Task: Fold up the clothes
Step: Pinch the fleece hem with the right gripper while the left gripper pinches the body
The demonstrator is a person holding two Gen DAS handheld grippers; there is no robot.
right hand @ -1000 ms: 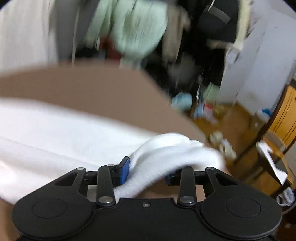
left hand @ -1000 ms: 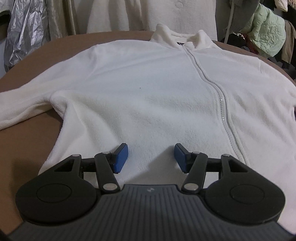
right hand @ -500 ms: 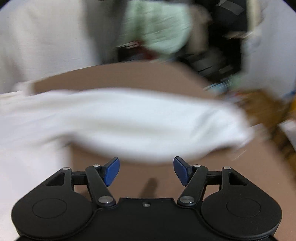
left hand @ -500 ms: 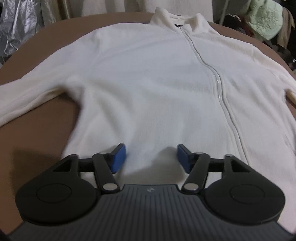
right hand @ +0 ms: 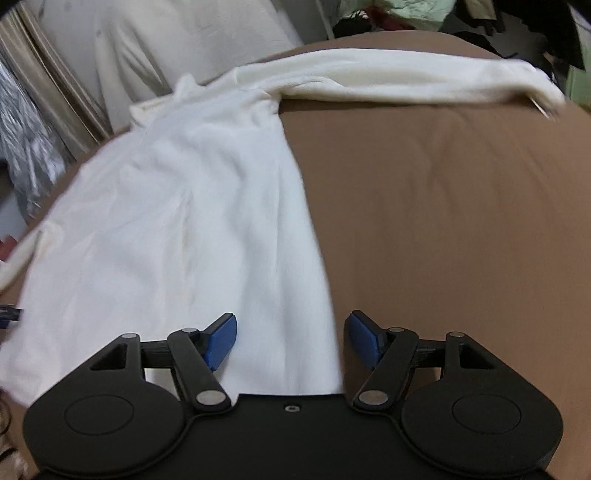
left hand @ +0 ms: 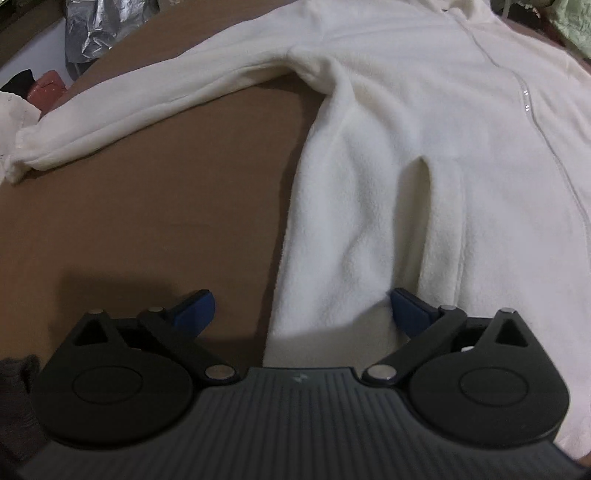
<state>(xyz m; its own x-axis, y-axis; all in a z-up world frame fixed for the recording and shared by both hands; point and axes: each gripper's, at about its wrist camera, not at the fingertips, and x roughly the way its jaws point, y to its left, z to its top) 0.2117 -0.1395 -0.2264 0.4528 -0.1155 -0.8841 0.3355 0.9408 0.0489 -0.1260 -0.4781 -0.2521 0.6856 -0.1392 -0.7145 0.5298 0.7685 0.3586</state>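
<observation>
A white fleece zip jacket (left hand: 424,155) lies flat, front up, on a brown table (left hand: 147,221), both sleeves spread out sideways. In the left wrist view my left gripper (left hand: 301,314) hovers over the jacket's bottom left corner, its jaws opening wide, and the hem edge lies between the blue pads untouched. The right wrist view shows the same jacket (right hand: 184,206) from its other side. Over the bottom right corner my right gripper (right hand: 290,339) has its jaws opening, and the side edge of the fabric lies between the pads ungripped. The right sleeve (right hand: 406,85) stretches out towards the far table edge.
Bare brown tabletop (right hand: 461,221) fills the right half of the right wrist view. Beyond the table are silver wrapping (left hand: 107,26), a pale curtain (right hand: 184,37), a reddish bag (left hand: 48,92) and heaped clothes (right hand: 417,11).
The right gripper let go of the sleeve cuff, opened and swung across to the jacket's bottom right corner. The left gripper slid left from the middle of the hem to the bottom left corner, opening wider.
</observation>
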